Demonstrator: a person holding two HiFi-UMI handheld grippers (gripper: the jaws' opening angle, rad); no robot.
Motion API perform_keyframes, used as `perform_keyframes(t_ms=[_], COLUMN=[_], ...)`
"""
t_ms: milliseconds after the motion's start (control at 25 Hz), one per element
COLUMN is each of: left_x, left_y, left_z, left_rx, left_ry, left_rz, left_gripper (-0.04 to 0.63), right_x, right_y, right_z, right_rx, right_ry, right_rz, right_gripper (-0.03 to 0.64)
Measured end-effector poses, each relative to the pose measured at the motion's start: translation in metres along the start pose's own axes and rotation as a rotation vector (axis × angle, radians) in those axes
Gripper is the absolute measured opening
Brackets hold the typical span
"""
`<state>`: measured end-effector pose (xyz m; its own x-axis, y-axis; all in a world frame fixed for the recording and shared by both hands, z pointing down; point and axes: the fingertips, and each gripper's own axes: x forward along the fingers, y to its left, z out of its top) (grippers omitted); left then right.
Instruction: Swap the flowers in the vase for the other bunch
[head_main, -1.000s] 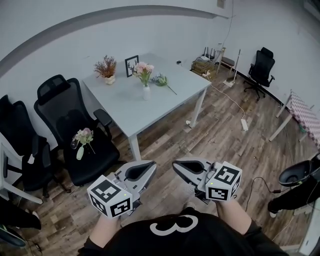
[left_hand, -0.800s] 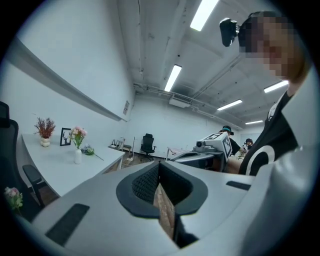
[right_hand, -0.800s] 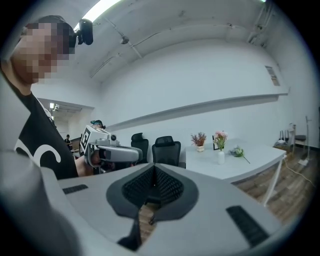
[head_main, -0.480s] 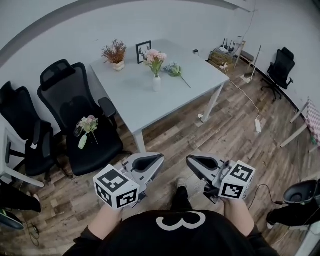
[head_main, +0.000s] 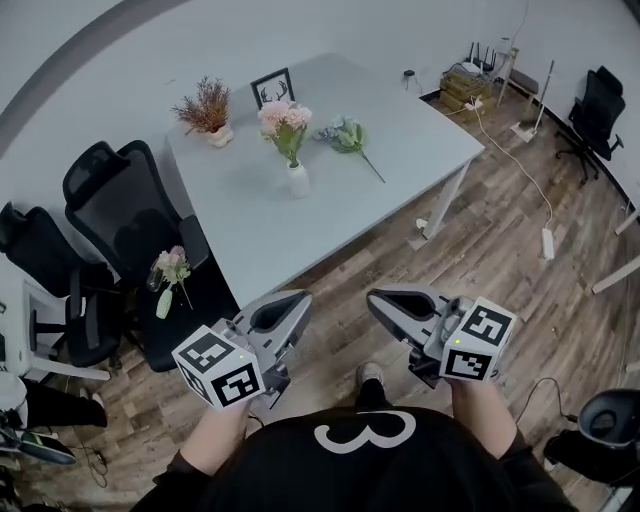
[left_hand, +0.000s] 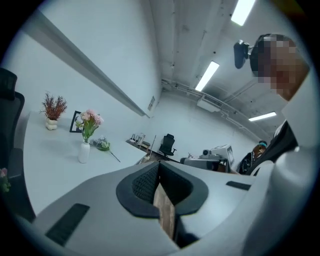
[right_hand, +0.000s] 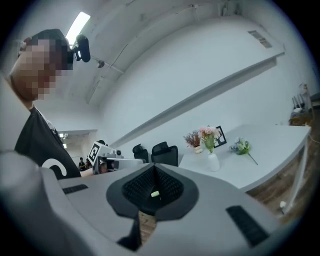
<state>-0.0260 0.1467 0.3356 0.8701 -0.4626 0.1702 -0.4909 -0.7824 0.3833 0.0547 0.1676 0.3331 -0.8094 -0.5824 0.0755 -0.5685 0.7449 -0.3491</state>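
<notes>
A white vase (head_main: 297, 179) with pink flowers (head_main: 285, 119) stands on the grey table (head_main: 400, 170). The other bunch (head_main: 346, 137), blue-green with a long stem, lies on the table to the vase's right. Both grippers are held level over the wooden floor, short of the table's near edge. The left gripper (head_main: 294, 301) is shut and empty, and so is the right gripper (head_main: 380, 299). The left gripper view shows the vase (left_hand: 83, 151) and the bunch (left_hand: 103, 145) far beyond its gripper (left_hand: 159, 165). From the right gripper (right_hand: 152, 168), the vase (right_hand: 213, 161) and bunch (right_hand: 242, 146) also lie far ahead.
A dried plant in a pot (head_main: 206, 108) and a picture frame (head_main: 272, 88) stand at the table's back. Black office chairs (head_main: 110, 200) line the left side; one seat carries a small bunch in a glass vase (head_main: 168, 275). A power strip (head_main: 547, 243) lies on the floor at right.
The person has walked toward the table, which now looks nearer and larger. Both grippers came forward with them and stayed shut.
</notes>
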Motion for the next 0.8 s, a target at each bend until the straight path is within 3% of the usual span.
perform_keyframes(t_ms=[240,480,800], left_x=[0.069,0.075,0.082], left_y=[0.016,0.032,0.091], left_z=[0.032,0.061,0.082], left_rx=[-0.049,-0.027,-0.005], left_ry=[-0.038,-0.074,-0.086], left_rz=[0.029,0.076,0.137], left_gripper=[0.011,0.011,0.011], right_x=[-0.008,0.017,0.075], right_y=[-0.076,-0.100,-0.136], right_z=[0.032,0.065,0.089], right_rx=[0.004,-0.044,-0.090], right_ry=[0.017,0.003,0.030], right_rz=[0.035,0.069,0.104], right_gripper=[0.008,0.008,0.009])
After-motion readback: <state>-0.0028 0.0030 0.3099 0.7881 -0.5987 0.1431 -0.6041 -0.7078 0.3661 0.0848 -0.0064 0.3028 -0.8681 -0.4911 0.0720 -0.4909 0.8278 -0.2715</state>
